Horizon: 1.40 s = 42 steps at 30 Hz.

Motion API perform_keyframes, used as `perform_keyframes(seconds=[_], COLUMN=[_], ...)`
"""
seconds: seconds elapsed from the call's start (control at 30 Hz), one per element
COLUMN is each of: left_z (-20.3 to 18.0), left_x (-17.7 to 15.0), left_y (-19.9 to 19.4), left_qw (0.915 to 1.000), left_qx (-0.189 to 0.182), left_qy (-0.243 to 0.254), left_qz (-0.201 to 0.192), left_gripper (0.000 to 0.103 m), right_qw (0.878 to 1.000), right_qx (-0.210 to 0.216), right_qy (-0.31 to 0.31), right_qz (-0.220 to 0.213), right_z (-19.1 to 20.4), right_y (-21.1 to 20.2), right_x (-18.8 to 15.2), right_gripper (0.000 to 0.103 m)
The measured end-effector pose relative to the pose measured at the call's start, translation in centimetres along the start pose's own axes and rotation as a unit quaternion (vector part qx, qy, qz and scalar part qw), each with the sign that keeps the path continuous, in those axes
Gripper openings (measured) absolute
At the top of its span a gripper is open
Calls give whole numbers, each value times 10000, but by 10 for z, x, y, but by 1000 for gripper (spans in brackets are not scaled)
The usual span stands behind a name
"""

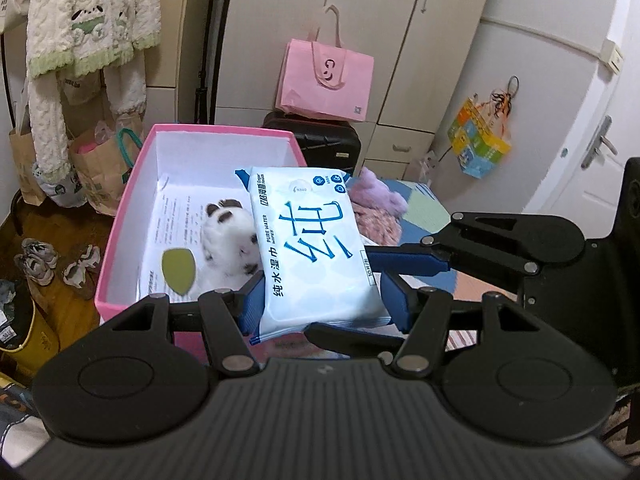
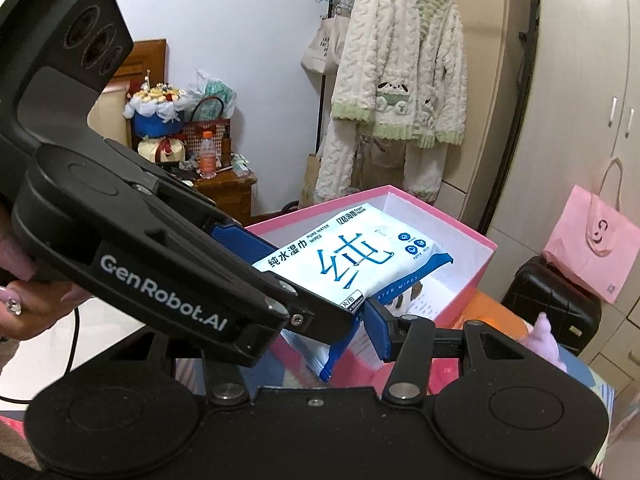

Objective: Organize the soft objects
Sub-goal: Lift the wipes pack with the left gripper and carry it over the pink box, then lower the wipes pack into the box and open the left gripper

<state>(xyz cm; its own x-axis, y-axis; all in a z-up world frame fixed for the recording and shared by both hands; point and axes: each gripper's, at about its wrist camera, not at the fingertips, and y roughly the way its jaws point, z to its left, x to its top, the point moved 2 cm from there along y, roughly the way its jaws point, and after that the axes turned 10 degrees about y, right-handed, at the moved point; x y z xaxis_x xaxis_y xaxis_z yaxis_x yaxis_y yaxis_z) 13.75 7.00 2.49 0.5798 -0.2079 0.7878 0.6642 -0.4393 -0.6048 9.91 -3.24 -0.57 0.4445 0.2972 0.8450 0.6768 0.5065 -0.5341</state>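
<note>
Cream cupboards (image 1: 360, 20) fill the back of the left view, with a pink bag (image 1: 326, 76) on a black case (image 1: 316, 140) near the top middle. A fluffy white robe (image 1: 84, 28) hangs at the upper left. The pink box (image 1: 120, 248) sits at middle left, open on top. Inside it lie a white and brown plush (image 1: 228, 240), a paper sheet (image 1: 172, 220) and a green pad (image 1: 178, 270). The wipes pack (image 1: 312, 248) is in the middle of the frame, up over the box's right edge. The left claw (image 1: 324, 304) holds the pack's near end, one blue finger on each side. The right claw (image 1: 404, 258) comes in from the right and its blue finger touches the pack's right side. A purple fuzzy thing (image 1: 376, 200) lies just right of the box.

Pale wall (image 2: 248, 32) fills the back of the right view, and the robe (image 2: 400, 80) hangs at the top middle. The box (image 2: 460, 232) is in the middle with the pack (image 2: 352, 260) above it. The left claw (image 2: 272, 260) reaches in big from the left and grips the pack. The right claw (image 2: 360, 320) squeezes the pack's near corner too. A hand (image 2: 24, 280) shows at the left edge. The bag (image 2: 592, 244) is at the right.
</note>
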Motion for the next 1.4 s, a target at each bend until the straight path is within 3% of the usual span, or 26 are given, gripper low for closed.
perform_keyframes(seconds=[0.3, 0.73, 1.07, 1.4], left_z=[49, 118, 129, 125], left_x=[20, 45, 45, 45], left_y=[34, 112, 140, 131], left_qw=[9996, 9954, 9918, 9938], left_qx=[-31, -67, 126, 233], left_qy=[-268, -761, -883, -786], left_qz=[8, 578, 916, 755], left_gripper=[59, 59, 59, 64], right_qw=[9998, 9962, 9924, 9922], right_qx=[41, 303, 293, 321], right_qy=[-87, -36, -194, -279], right_qz=[188, 821, 1175, 1173], right_z=[-18, -59, -68, -67], right_y=[52, 145, 182, 180], right_x=[32, 64, 64, 63], right_gripper=[57, 57, 57, 59])
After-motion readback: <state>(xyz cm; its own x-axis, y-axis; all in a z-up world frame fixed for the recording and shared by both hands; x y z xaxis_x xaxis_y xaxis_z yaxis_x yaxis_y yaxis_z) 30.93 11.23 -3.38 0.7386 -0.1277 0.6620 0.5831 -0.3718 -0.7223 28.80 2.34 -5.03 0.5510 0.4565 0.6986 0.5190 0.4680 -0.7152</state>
